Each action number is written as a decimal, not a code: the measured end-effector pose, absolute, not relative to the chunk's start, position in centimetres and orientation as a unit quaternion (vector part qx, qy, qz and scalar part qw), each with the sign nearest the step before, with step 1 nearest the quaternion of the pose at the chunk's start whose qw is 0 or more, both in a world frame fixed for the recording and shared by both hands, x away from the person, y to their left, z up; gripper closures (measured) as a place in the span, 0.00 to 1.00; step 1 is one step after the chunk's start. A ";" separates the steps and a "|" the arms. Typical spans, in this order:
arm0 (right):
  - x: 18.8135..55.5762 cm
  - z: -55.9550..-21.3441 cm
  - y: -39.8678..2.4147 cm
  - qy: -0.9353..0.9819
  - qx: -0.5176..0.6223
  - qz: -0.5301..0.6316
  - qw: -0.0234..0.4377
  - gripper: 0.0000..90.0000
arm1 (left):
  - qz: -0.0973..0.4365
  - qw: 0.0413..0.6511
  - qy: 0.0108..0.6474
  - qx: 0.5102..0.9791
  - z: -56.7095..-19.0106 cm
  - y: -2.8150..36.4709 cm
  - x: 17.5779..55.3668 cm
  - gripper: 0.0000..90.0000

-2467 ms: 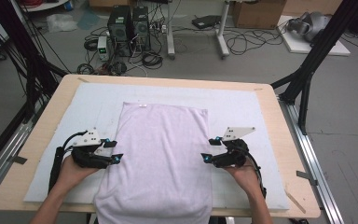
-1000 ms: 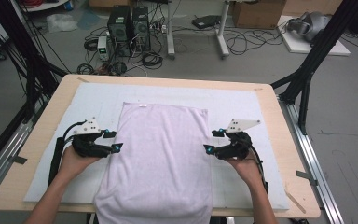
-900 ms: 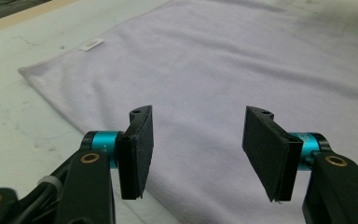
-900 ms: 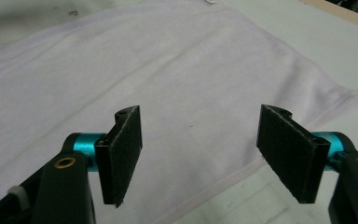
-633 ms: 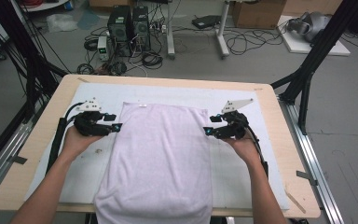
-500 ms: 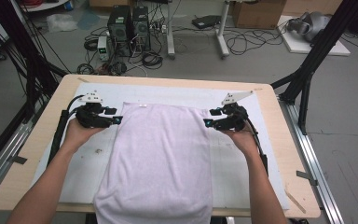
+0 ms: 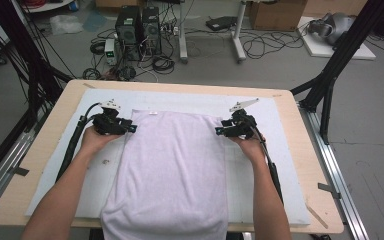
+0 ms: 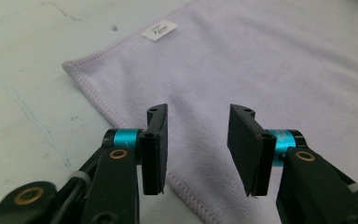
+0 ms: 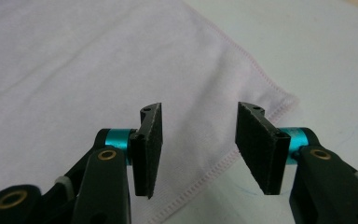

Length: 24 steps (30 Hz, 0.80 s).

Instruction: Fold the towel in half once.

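Both grippers are standing at the far corners of the lilac towel (image 7: 172, 165), and you are bringing them in toward it. Your left gripper (image 7: 131, 128) is hovering over the left hem, with the corner and the small white label (image 8: 158, 30) lying just ahead of its tips. Your right gripper (image 7: 219, 132) is doing the same at the opposite hem. The jaws of each have just been closing and are now standing half apart; their pads are pressing on nothing, although the stitched edge is running below the gap.

I judge that the work is only starting: the towel is lying flat on the pale mat (image 7: 275, 150), its near end hanging over the table edge, and the pinching and folding are still waiting.

From the high view you are getting the whole cloth and both forearms. From the left gripper view (image 8: 198, 144) and the right gripper view (image 9: 198, 144) you are getting the hem stitching and the open gap.
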State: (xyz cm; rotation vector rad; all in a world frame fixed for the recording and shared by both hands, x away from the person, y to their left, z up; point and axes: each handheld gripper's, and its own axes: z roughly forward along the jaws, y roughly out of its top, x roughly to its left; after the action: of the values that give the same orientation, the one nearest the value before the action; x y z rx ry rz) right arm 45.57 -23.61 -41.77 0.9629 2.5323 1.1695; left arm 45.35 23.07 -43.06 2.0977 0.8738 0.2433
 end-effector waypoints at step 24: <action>45.7 -41.3 -22.9 0.852 0.349 0.379 0.090 1.00 | 0.154 0.385 0.341 0.844 -42.5 22.4 44.9 0.98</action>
State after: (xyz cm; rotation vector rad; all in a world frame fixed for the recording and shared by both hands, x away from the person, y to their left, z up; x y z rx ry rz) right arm 45.72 -22.87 -41.31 1.0383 2.5328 1.1272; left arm 44.88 22.35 -42.52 2.1495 0.8692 0.3924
